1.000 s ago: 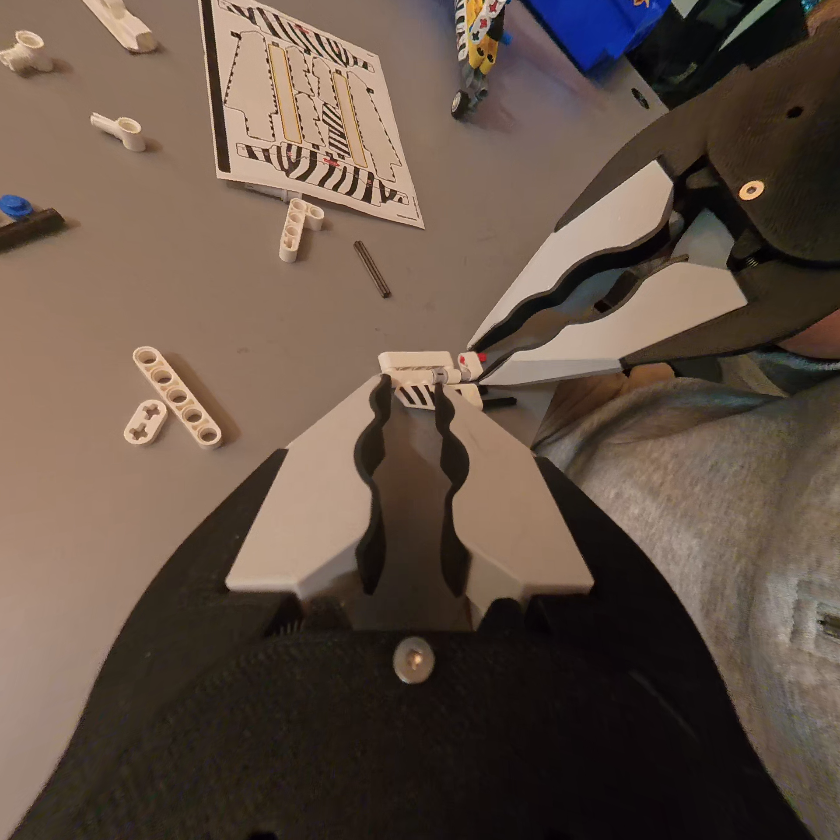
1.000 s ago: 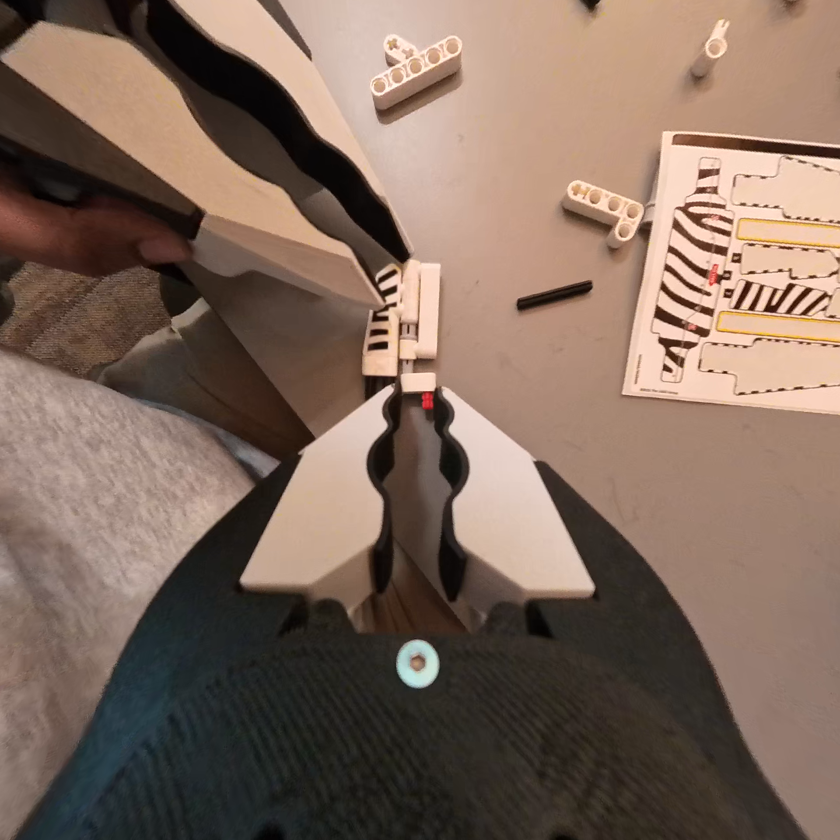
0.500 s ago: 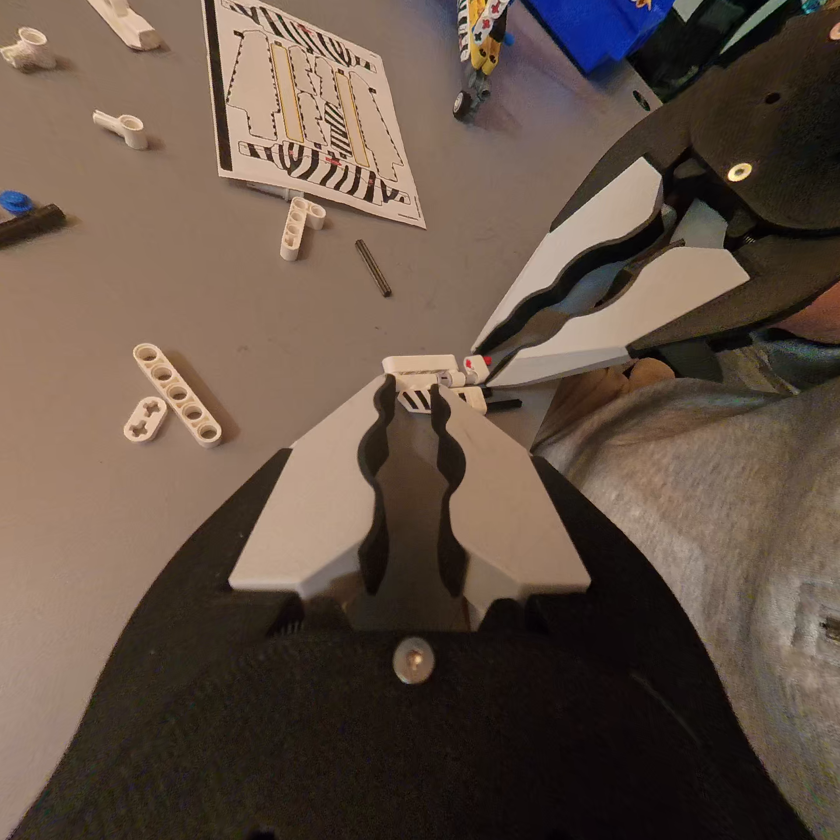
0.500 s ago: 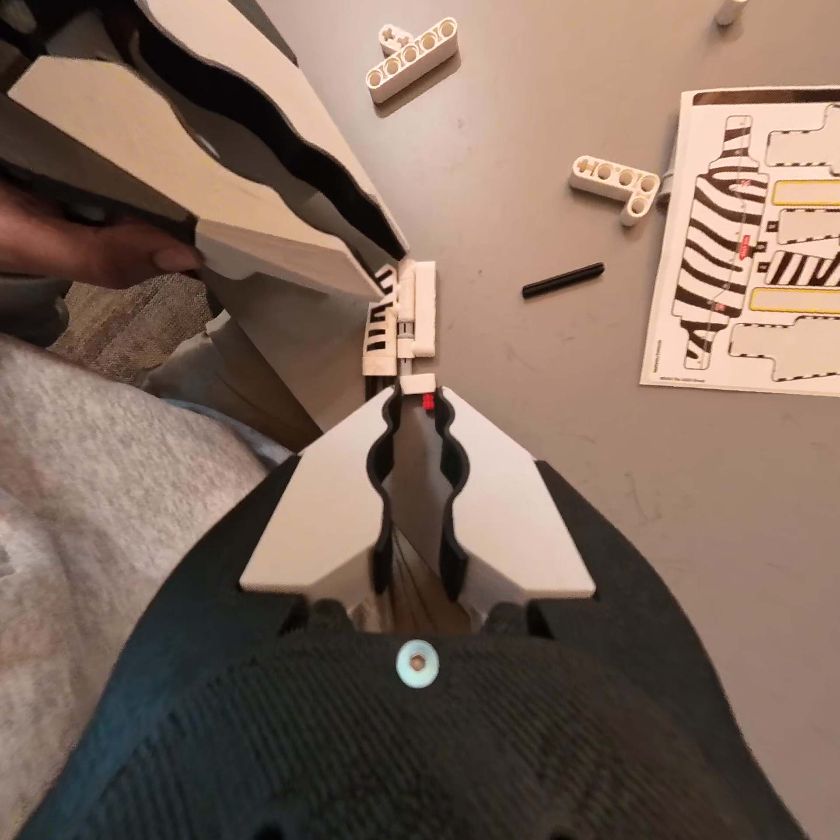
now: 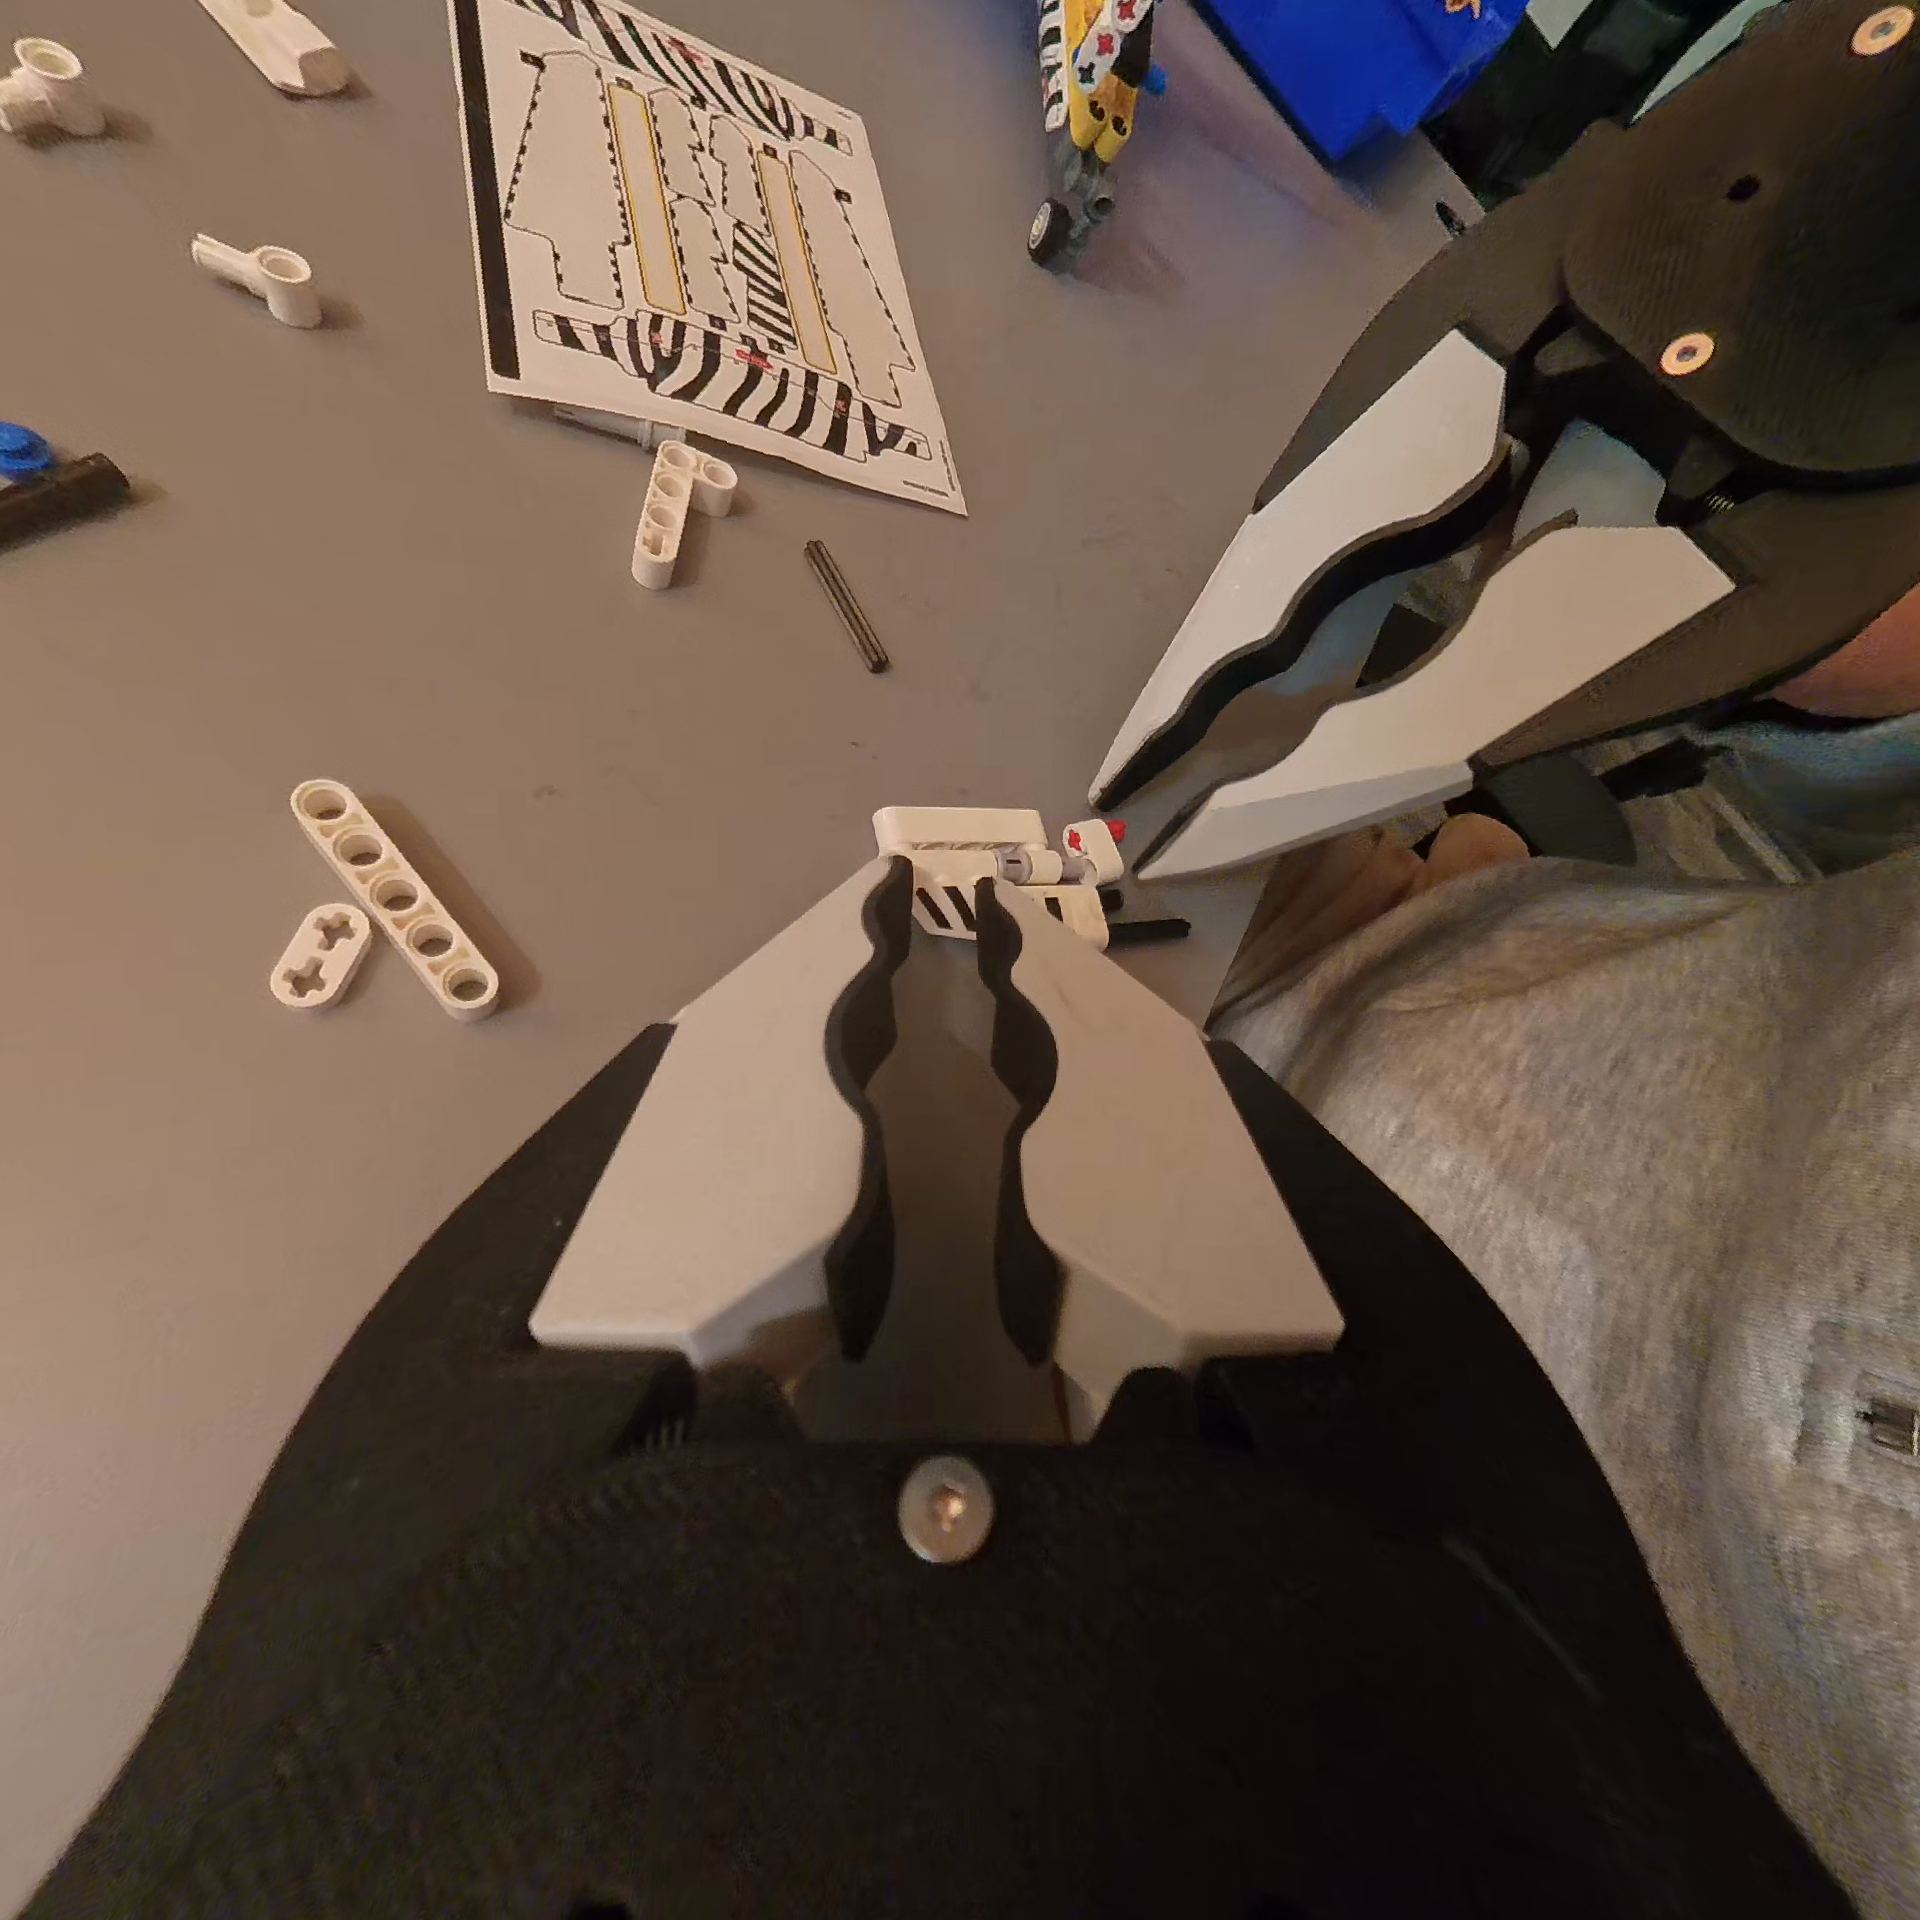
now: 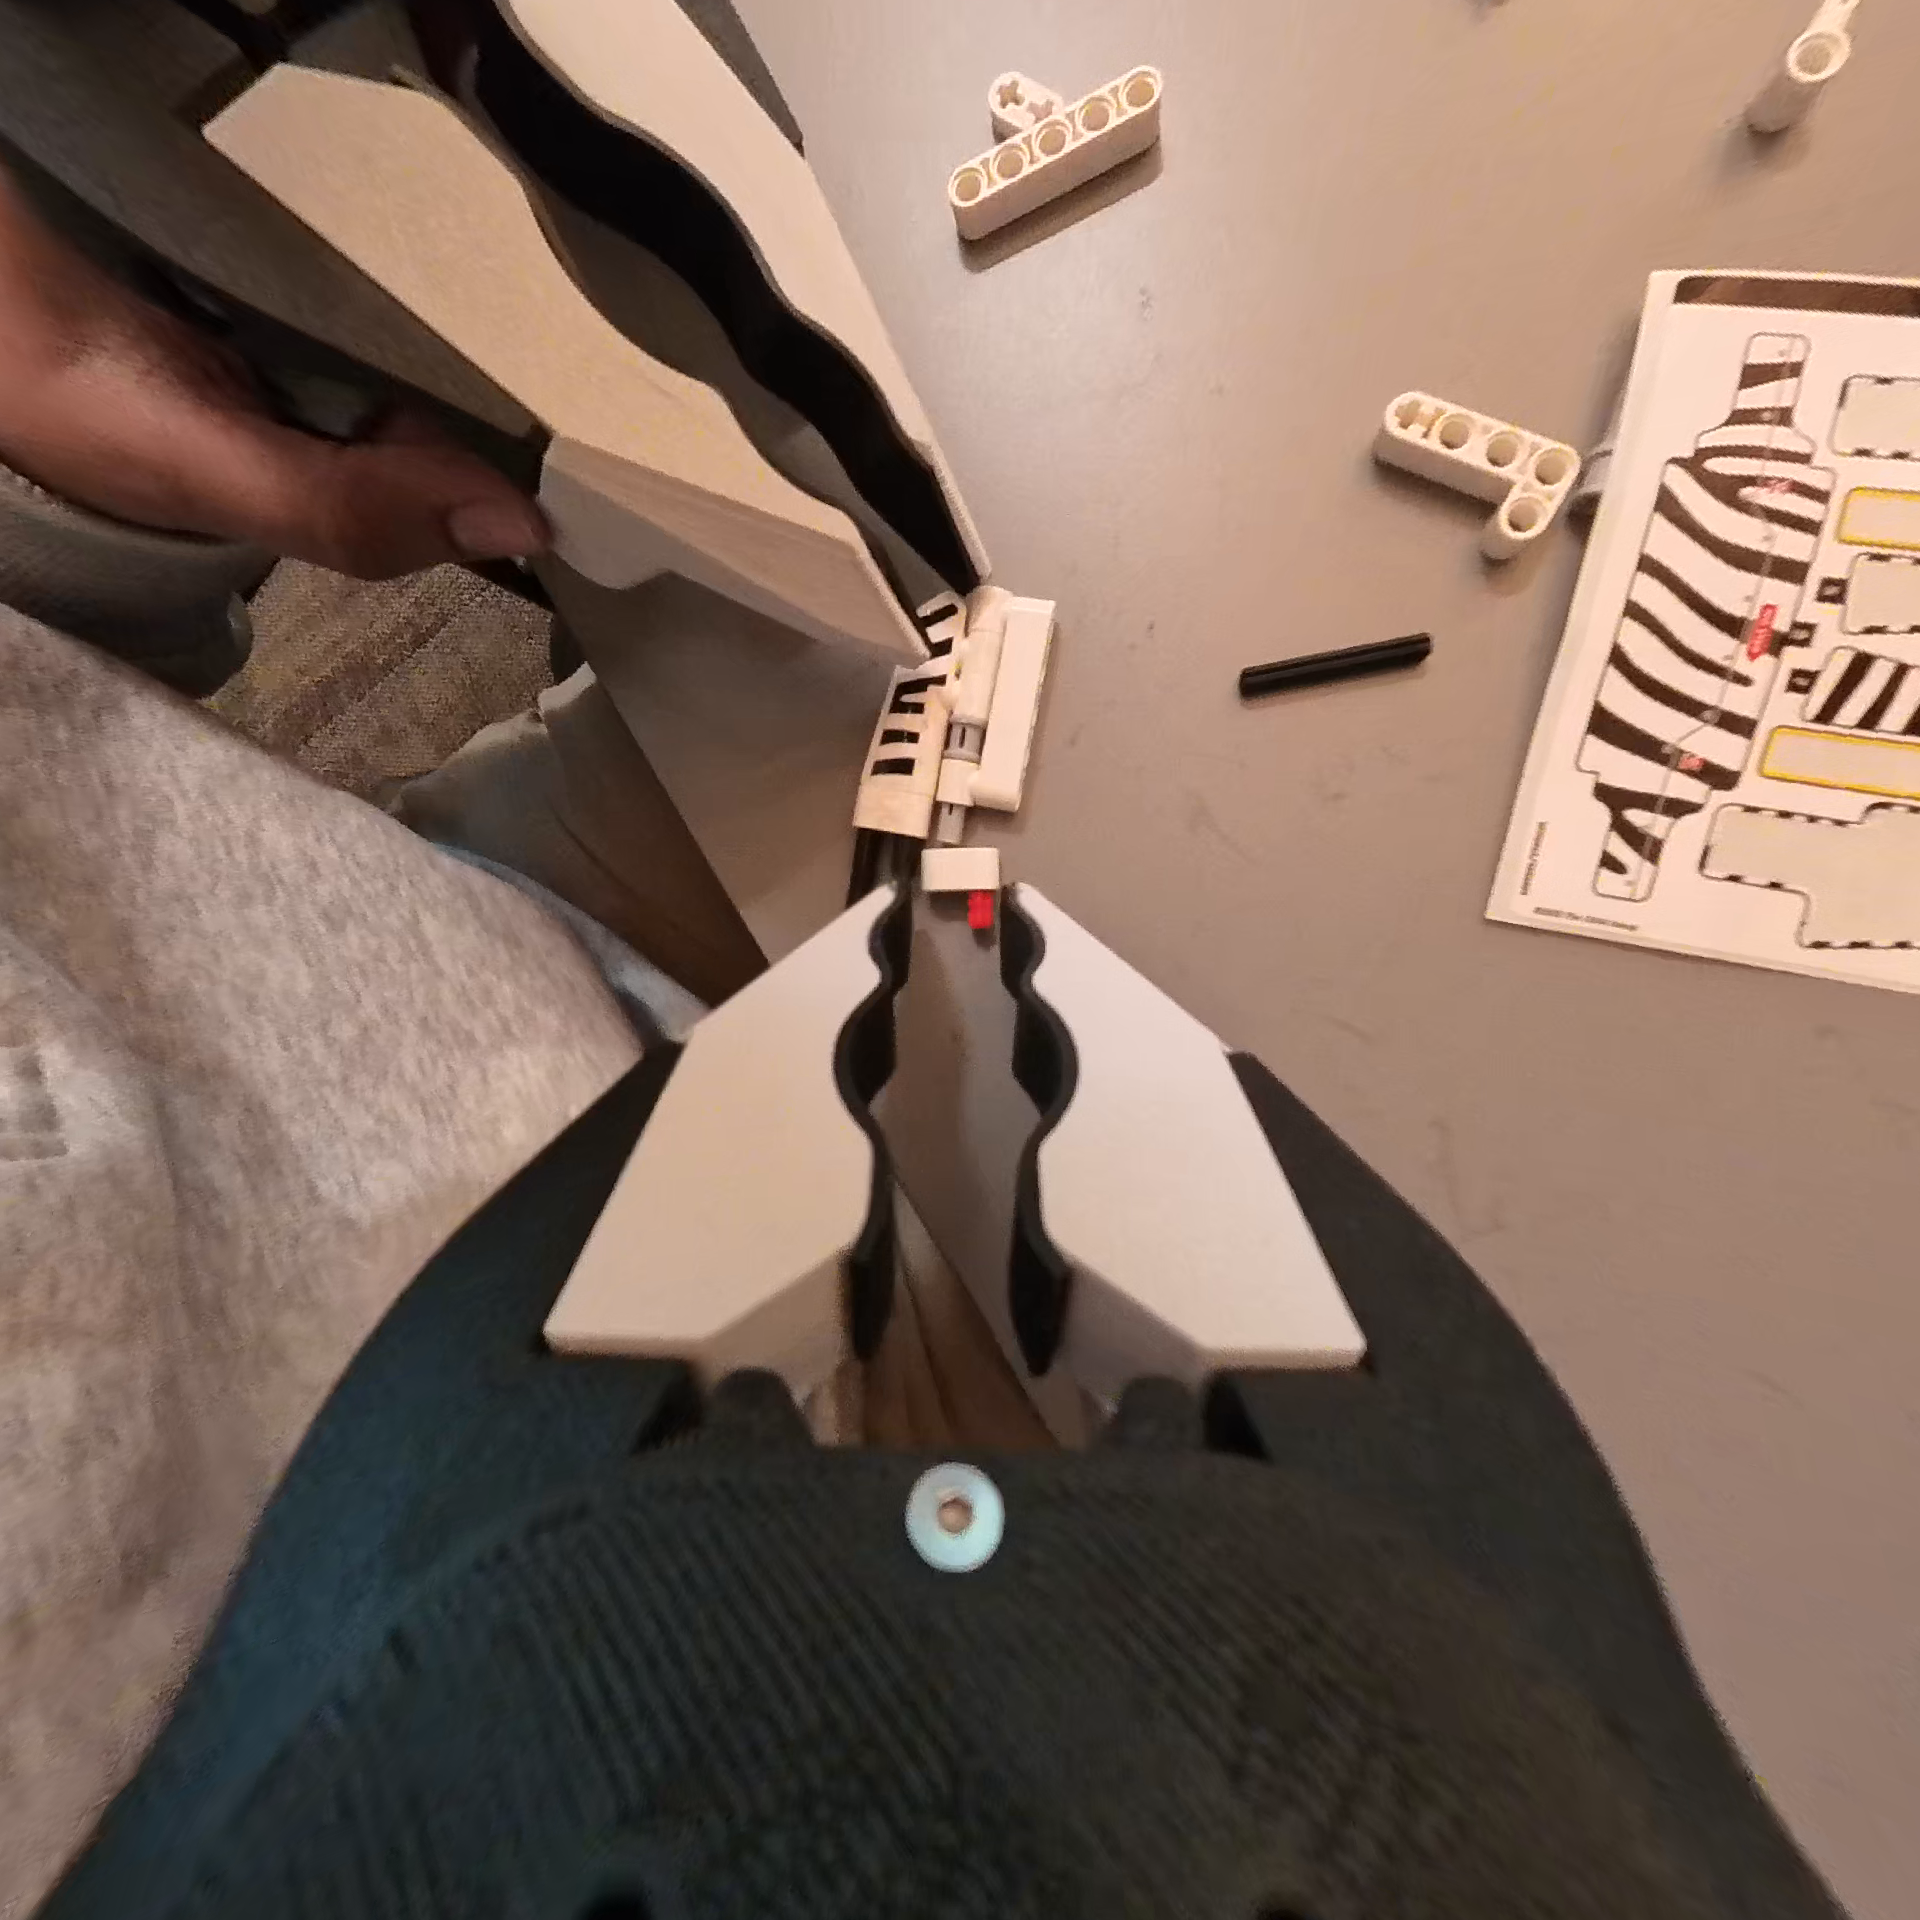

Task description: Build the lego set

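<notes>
We hold the small lego assembly point(image 5: 987, 862) near the middle of the frame in the left wrist view: a smooth white plastic block with a zebra-striped panel beneath and a thin grey axle running along it. Our left gripper point(image 5: 945, 899) has its pale, wedge-shaped fingers, lined with wavy black pads, drawn narrow and pinched on the striped end of the assembly. In the right wrist view our right gripper point(image 6: 951, 904) has its tips a little apart around a small white connector point(image 6: 961, 868) with a red pin at the axle's near end; we cannot tell whether the pads actually press it. The grey table point(image 5: 520, 675) is matte and faintly scuffed. At the left of the left view lie a white five-hole beam point(image 5: 393, 899) and, touching its side, a short oval piece point(image 5: 320, 956) with cross holes. In the upper middle a glossy sticker sheet point(image 5: 696, 249) with zebra stripes and yellow bars lies flat, a white L-shaped beam point(image 5: 675, 509) at its lower edge and a slim black axle point(image 5: 847, 606) just right of that. A white tube-ended connector point(image 5: 260, 278) sits at the upper left. A blue bin point(image 5: 1340, 52) shows at the top right; its contents are not visible. Soft grey knit fabric point(image 5: 1558, 1143) fills the lower right.
</notes>
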